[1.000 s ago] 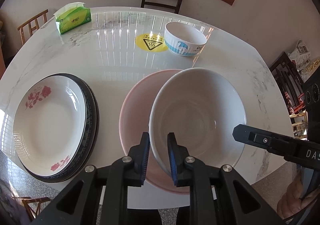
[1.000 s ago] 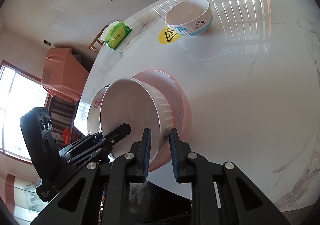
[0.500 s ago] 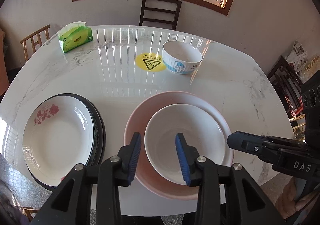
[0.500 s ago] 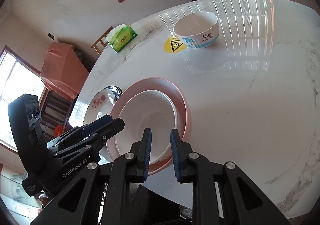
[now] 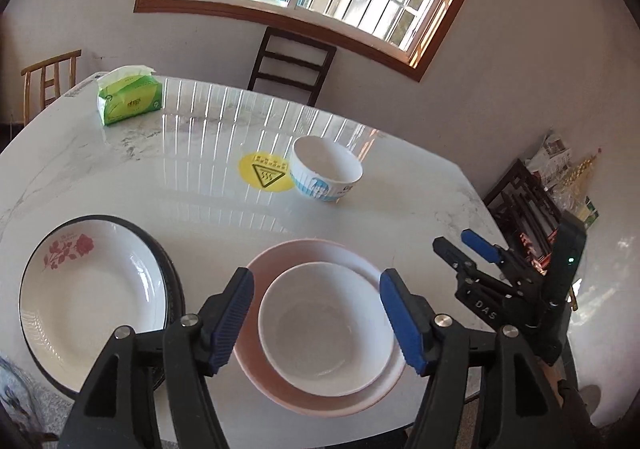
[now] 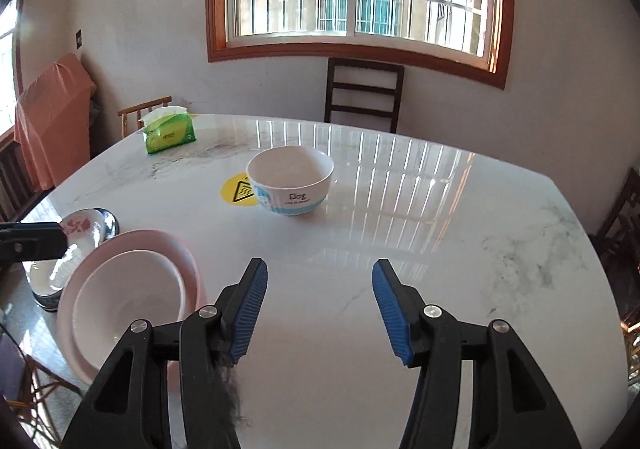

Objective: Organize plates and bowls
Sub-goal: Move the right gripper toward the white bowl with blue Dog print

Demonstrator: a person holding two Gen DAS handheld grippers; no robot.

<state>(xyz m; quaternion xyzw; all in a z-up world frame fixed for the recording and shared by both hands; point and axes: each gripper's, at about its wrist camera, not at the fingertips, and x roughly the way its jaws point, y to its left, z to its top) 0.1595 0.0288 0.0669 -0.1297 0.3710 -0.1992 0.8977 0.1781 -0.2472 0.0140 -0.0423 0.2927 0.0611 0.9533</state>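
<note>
On the marble table (image 5: 400,217), a white bowl (image 5: 326,329) sat nested in a pink plate (image 5: 312,249) near you. Your left gripper (image 5: 316,319) and right gripper (image 6: 318,307) had just been opening, jaws apart and empty. The blue-patterned bowl (image 6: 290,179) beside the yellow sticker (image 6: 236,191) looked hard, glossy and breakable, best pinched by its rim

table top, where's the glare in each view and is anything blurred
Left wrist view: window-bar reflections streak the table from the tissue pack to the small bowl; everything sharp. Right wrist view: streaks lie right of that bowl; a dark fuzzy smudge sits by the lens.
</note>
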